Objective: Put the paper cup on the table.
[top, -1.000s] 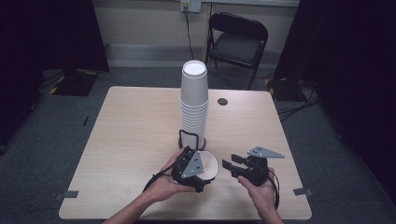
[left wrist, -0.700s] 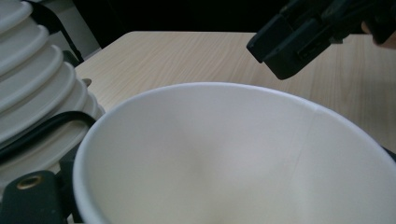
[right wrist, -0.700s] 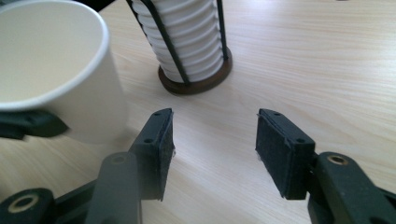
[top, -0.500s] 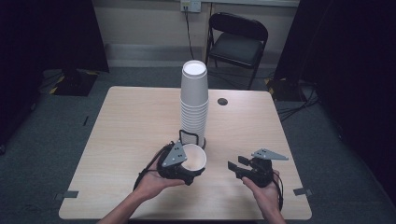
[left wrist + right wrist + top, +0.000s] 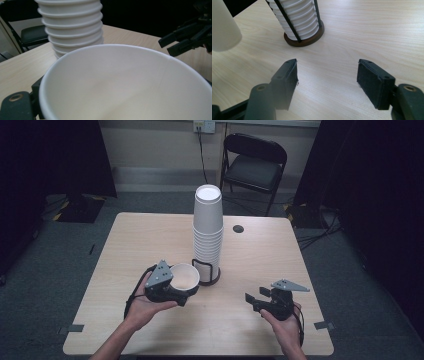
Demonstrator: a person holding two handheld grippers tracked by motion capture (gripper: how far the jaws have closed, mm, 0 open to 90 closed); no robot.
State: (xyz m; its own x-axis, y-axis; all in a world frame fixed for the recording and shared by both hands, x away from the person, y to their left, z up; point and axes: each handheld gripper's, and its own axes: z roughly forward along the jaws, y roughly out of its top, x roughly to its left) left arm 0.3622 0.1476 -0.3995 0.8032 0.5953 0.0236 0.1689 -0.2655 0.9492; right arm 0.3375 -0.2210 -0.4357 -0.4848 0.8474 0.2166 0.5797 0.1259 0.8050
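In the high view, the left gripper (image 5: 176, 289) sits in the lower left-centre of the frame and holds a single white paper cup (image 5: 185, 276) by its wall, the cup's open mouth turned up toward the camera. The cup is just beside the foot of a tall stack of cups (image 5: 208, 232) in the middle of the frame, which stands in a dark wire holder (image 5: 206, 274) on the wooden table (image 5: 125, 250). In the left gripper view the held cup (image 5: 125, 85) takes up the lower part of the frame, its rim close to the lens, with the ribbed stack (image 5: 72, 25) in the upper left behind it.

The right gripper (image 5: 259, 300) is in the lower right of the high view, well apart from the cup. Its jaws have just been opening and stand wide, with nothing between them. In the right gripper view bare table (image 5: 367, 30) shows between the two pads, and the holder's base (image 5: 304, 40) lies at upper centre.

A black folding chair (image 5: 255, 165) stands beyond the table at the top of the high view.
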